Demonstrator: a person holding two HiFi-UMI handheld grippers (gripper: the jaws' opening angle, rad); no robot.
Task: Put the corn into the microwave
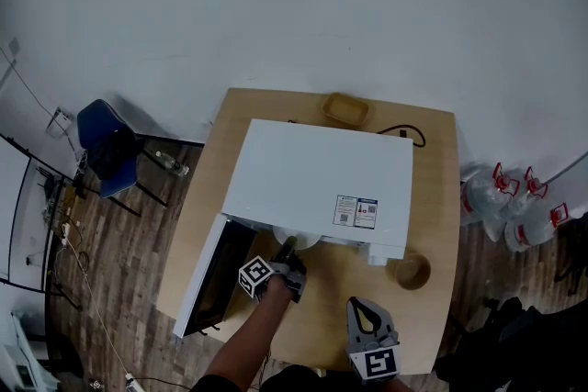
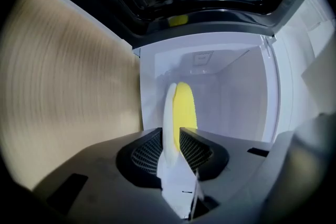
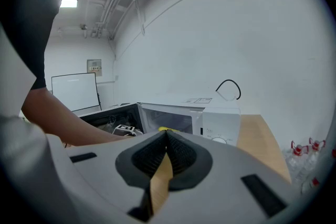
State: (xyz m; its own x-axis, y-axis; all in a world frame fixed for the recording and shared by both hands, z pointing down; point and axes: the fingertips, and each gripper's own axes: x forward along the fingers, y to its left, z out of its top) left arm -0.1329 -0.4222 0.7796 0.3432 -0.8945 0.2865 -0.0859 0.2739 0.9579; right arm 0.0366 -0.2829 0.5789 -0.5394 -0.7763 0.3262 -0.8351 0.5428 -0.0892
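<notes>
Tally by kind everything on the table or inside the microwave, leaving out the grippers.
microwave: 1
white plate: 1
corn: 1
wooden bowl: 1
tan tray: 1
black cable: 1
Total: 6

Door (image 1: 209, 275) swung aside; plate (image 1: 299, 240) occupies microwave (image 1: 312, 179) mouth.

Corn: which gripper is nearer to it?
Left. The left gripper is at the microwave mouth, the plate with the corn between its jaws; the right gripper hangs back over the table, well short of it.
</notes>
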